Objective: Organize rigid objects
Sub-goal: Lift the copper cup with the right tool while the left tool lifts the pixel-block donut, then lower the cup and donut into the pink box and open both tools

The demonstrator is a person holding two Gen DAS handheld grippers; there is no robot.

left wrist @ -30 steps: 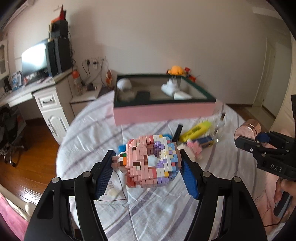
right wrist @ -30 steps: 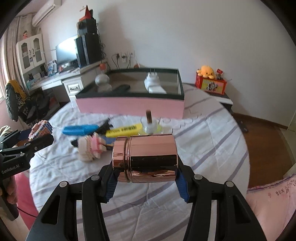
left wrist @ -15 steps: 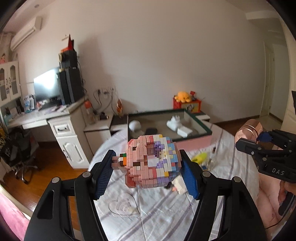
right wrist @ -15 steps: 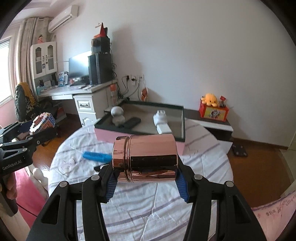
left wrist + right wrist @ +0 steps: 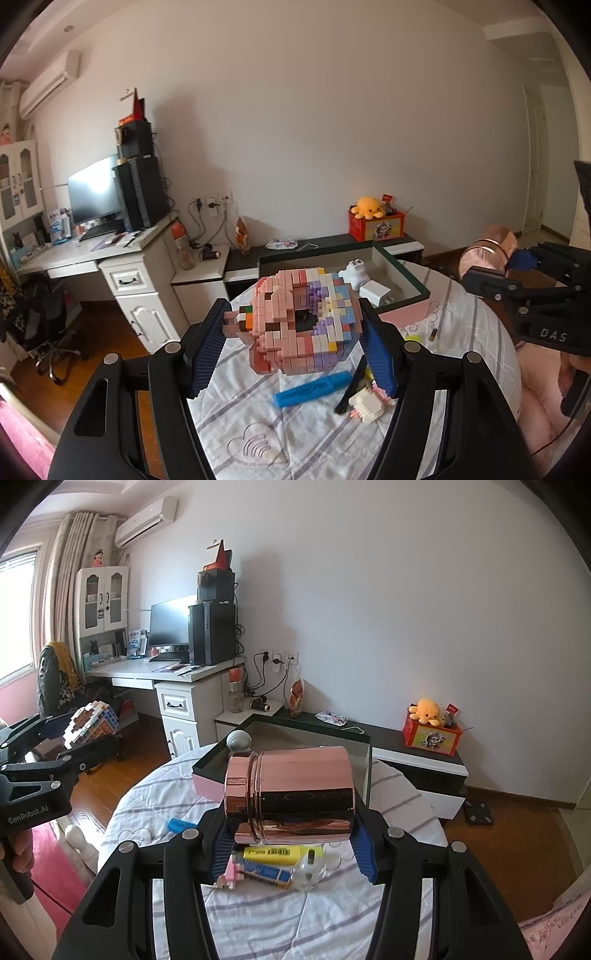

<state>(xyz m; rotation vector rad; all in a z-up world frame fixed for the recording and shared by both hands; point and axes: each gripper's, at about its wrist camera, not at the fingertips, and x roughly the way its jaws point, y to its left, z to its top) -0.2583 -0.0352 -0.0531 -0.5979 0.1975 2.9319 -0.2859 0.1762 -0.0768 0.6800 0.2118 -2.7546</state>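
One brick donut (image 5: pixel 303 321) between left fingers (image 5: pixel 205 354).

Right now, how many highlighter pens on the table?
3. Blue pen lies loose on the table, beside the small block toy. Yellow pen and a second blue one lie side by side under the right gripper's copper can. The grippers may hide more.

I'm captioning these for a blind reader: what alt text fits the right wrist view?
The right tool grips a shiny copper canister on its side above a round table strewn with markers. Behind it sits a pink box; at left, the left tool holds a block donut.
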